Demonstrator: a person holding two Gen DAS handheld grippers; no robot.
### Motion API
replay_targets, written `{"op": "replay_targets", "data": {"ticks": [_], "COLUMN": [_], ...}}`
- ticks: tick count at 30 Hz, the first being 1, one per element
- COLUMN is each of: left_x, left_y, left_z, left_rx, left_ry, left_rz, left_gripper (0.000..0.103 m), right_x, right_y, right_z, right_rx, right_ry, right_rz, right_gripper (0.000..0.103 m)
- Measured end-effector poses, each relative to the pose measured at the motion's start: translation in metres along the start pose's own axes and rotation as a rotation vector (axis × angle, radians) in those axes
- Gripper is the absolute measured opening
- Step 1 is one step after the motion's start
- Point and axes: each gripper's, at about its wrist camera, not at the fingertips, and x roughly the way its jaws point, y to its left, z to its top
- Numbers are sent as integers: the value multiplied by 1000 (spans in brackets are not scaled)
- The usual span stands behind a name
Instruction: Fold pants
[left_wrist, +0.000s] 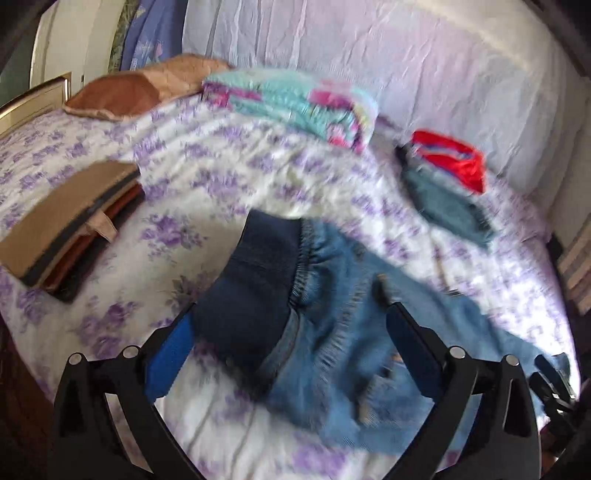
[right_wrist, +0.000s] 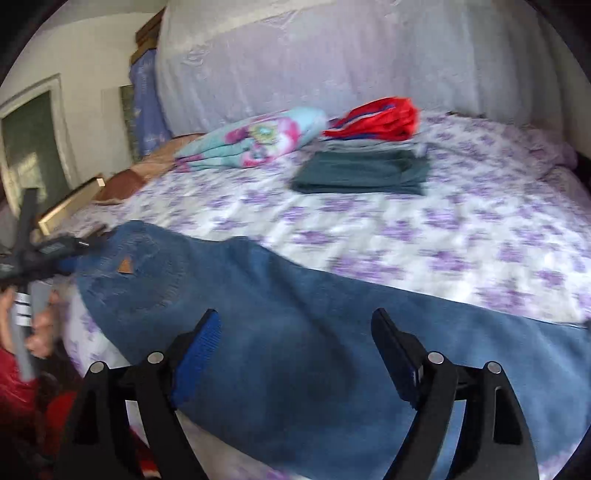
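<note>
From the left wrist, the left hand-held gripper (left_wrist: 288, 317) is hovering with jaws spread wide, gripping nothing, over the jeans (left_wrist: 332, 325), whose dark waistband is lying near the bed (left_wrist: 184, 177) edge; motion blur may be hiding finer folds. A brown folded stack (left_wrist: 70, 221) is sitting left, well apart. From the right wrist, the right hand-held gripper (right_wrist: 295, 332) is also gaping wide and empty above the jeans (right_wrist: 295, 332) leg, which is stretching along the near edge. Bare floral sheet is lying open beyond, before a green folded pile (right_wrist: 362, 171).
</note>
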Motion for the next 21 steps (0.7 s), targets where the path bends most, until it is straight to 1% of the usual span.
{"op": "replay_targets", "data": {"ticks": [2, 3, 4, 5, 6, 7, 8, 9, 10, 11, 12, 13, 14, 16, 17, 18, 19, 20, 21], "left_x": [-17, -19, -20, -16, -9, 3, 22, 32, 37, 39, 38, 29, 18, -3, -14, -29, -36, -43, -44], "left_y": [-13, -21, -31, -42, -48, -52, -51, -43, -29, -8, 5, 20, 27, 27, 22, 11, 1, -15, -32], "left_z": [-2, -6, -11, -19, -22, -29, -34, -34, -32, -25, -20, -14, -10, -5, -3, -4, -5, -8, -11], "left_rx": [41, 68, 108, 161, 195, 231, 253, 236, 169, 42, -37, -121, -158, -148, -126, -92, -64, -12, 40], "left_ry": [-31, -41, -51, -68, -82, -85, -48, -15, 11, 68, 99, 89, 62, 13, -12, -44, -56, -60, -47], "left_rz": [-28, -27, -5, 48, 103, 180, 264, 259, 189, 73, 13, -31, -30, -32, -44, -65, -81, -104, -124], "left_gripper": [97, 98, 98, 98, 98, 98, 99, 99, 99, 99, 98, 97, 96, 96, 96, 96, 96, 96, 97], "right_x": [-9, -9, -5, -1, -6, -17, -28, -42, -57, -69, -84, -95, -101, -106, -101, -92, -82, -82, -82], "right_y": [-20, -40, -58, -76, -93, -99, -101, -104, -109, -114, -124, -135, -148, -173, -184, -198, -206, -204, -198], "right_z": [-12, -20, -27, -35, -42, -43, -42, -39, -37, -37, -38, -39, -41, -50, -56, -65, -71, -74, -72], "right_rx": [17, 46, 78, 118, 172, 210, 232, 252, 265, 280, 313, 349, 383, 438, 463, 503, 530, 523, 496], "right_ry": [10, 40, 87, 120, 98, 64, 52, 19, -28, -55, -74, -86, -99, -101, -78, -31, -17, -51, -57], "right_rz": [-93, -145, -181, -161, -76, -53, -76, -96, -74, -56, -53, -61, -77, -149, -185, -203, -162, -157, -184], "right_gripper": [88, 91, 98, 98, 98, 98, 98, 98, 98, 98, 98, 98, 98, 99, 99, 99, 100, 100, 100]}}
